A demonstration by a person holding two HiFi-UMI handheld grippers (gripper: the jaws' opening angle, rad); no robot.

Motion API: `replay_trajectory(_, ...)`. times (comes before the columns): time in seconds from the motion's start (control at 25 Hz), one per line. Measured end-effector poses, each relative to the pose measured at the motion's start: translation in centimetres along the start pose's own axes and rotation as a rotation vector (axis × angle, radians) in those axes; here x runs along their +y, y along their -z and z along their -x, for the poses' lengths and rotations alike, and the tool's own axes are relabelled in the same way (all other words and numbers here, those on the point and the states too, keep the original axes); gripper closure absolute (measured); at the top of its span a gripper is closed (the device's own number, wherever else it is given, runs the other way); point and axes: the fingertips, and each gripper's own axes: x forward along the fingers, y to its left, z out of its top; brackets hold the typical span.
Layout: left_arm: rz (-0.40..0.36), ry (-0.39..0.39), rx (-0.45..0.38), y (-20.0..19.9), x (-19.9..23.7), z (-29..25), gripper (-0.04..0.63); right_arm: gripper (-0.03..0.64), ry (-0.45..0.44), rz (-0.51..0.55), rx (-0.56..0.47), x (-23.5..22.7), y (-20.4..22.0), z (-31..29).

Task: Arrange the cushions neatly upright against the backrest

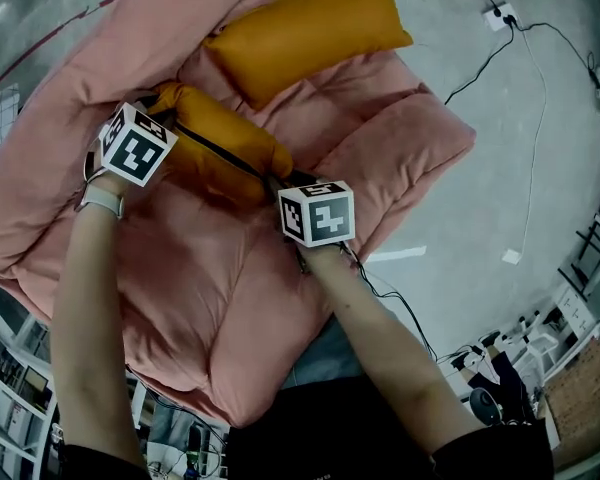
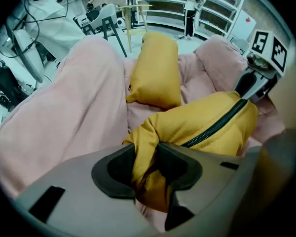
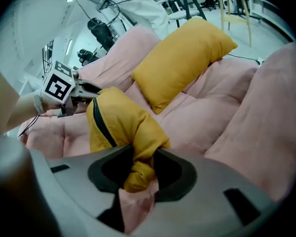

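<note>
Jaws of the left gripper (image 2: pixel 147 169) stand narrow, pinched on a bunched corner of a mustard-yellow fabric cushion with a black zipper (image 2: pixel 212 125). Fabric fills the gap and the pads press into it. Jaws of the right gripper (image 3: pixel 138 169) are the same: narrow, clamped on the opposite corner of that cushion, a yellow knot of cloth squeezed between the pads.

The zipper edge runs from one gripper to the other and faces up in the head view. The cushion spans between the two grippers over the seat of a padded pink fabric sofa (image 1: pixel 210 298). Can't tell if its underside touches the seat. The left gripper points straight down, the right one slants down. Black-and-white marker cubes (image 1: pixel 137 143) sit on top of both. Bare forearms reach in from the bottom of the head view, with a white wrist strap (image 1: pixel 102 200) on the left one.

A second mustard-yellow fabric cushion (image 1: pixel 310 28) sits just behind the gripped one, apart from it. It is tilted and leans on the pink back padding at the sofa's far end.

Grey floor (image 1: pixel 500 188) lies to the right of the sofa, with a white power strip (image 1: pixel 500 14) and black cables on it.
</note>
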Motion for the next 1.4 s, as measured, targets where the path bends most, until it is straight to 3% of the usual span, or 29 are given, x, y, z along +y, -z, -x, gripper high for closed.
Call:
replay_trajectory(0.4,0.082,-0.035,-0.08,-3.6,2.1,-2.0,0.459,0.481,0.005,-0.12,0.032,-3.7,-2.6,-1.4)
replay_trajectory(0.6,0.124,-0.089,-0.132,-5.4,3.1,-2.8,0.459,0.481,-0.022,-0.257,0.033,-5.4,-3.5,-1.9)
replay_trajectory(0.92,0.255,-0.141,-0.248,-7.3,4.1,-1.5,0.451,0.48,-0.023,-0.421,-0.085,-7.9,-5.0,0.0)
replay_trajectory(1.08,0.367,-0.173,-0.361,-8.3,5.3,1.2,0.402,0.48,-0.008,-0.433,-0.139,-8.8,-6.2,1.5)
replay_trajectory(1.4,0.442,-0.172,-0.454,-10.1,4.0,6.6,0.377,0.448,-0.004,-0.345,-0.145,-9.6,-8.0,3.6)
